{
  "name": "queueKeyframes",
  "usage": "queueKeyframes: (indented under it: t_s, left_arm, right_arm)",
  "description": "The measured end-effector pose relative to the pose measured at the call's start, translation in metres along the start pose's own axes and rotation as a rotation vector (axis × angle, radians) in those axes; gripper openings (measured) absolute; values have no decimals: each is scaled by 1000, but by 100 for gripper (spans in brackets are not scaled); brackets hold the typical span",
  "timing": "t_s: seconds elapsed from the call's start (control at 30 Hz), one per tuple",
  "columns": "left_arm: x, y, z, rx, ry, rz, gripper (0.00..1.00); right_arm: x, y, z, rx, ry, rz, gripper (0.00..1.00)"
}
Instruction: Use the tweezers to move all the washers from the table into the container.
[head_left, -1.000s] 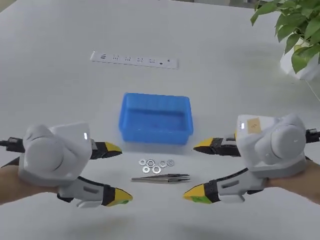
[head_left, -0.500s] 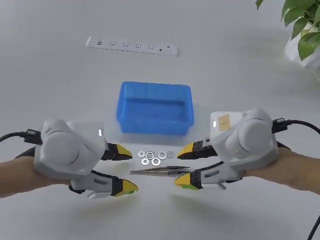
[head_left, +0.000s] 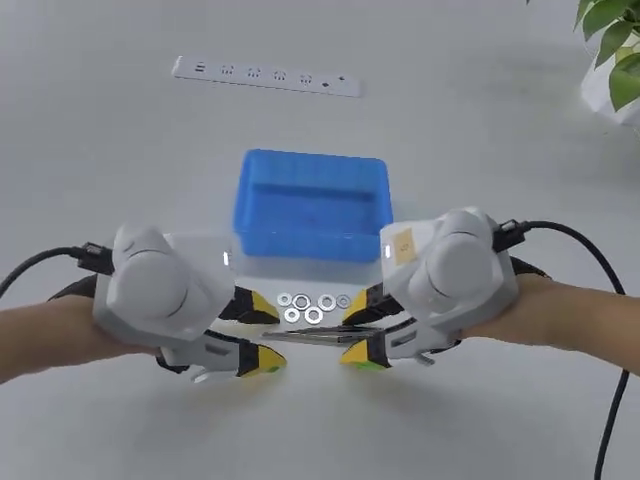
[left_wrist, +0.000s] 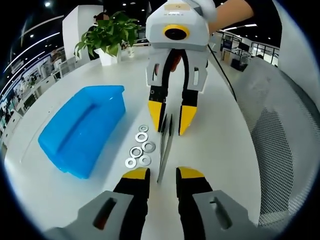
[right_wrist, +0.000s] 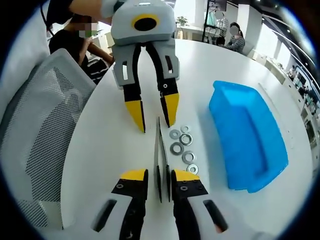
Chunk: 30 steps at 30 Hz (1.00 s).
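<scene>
Metal tweezers (head_left: 315, 337) lie flat on the white table, with several washers (head_left: 311, 306) in a loose cluster just behind them. Farther back stands the blue container (head_left: 313, 205). My left gripper (head_left: 264, 334) is open at the tweezers' left end, the tip just between its jaws (left_wrist: 162, 176). My right gripper (head_left: 356, 330) is open and straddles the right end; in the right gripper view the tweezers (right_wrist: 160, 157) run in between its own jaws (right_wrist: 160, 176). The left gripper view shows the tweezers (left_wrist: 164, 145), the washers (left_wrist: 140, 150) and the container (left_wrist: 80, 130).
A white power strip (head_left: 265, 76) lies at the back of the table. A potted plant (head_left: 612, 60) stands at the far right. A mesh chair (right_wrist: 45, 115) and people in the background appear in the right gripper view. Cables trail from both grippers.
Both grippers have closed in on the tweezers from either side. The right gripper's jaws now straddle the tweezers' end. The tweezers and washers have not moved.
</scene>
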<state>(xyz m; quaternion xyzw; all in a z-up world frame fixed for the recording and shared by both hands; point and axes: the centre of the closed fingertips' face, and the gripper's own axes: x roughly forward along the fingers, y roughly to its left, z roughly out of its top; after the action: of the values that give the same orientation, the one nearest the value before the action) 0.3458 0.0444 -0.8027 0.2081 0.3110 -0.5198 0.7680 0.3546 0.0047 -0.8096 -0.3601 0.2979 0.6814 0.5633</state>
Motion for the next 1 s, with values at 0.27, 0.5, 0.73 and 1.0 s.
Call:
queueKeyframes:
  t_s: [0.27, 0.5, 0.73, 1.0]
  left_arm:
    - [1, 2, -3, 76, 49, -23, 11]
    - [2, 1, -2, 106, 51, -34, 5]
    - [-1, 1, 0, 173, 61, -18, 5]
    - [-7, -3, 6, 186, 54, 1, 4]
  right_arm:
    - [0, -5, -1, 12, -3, -11, 11]
    - [0, -3, -2, -13, -2, -50, 10]
    - [1, -1, -1, -5, -21, -78, 8]
    - [0, 1, 0, -27, -32, -105, 8]
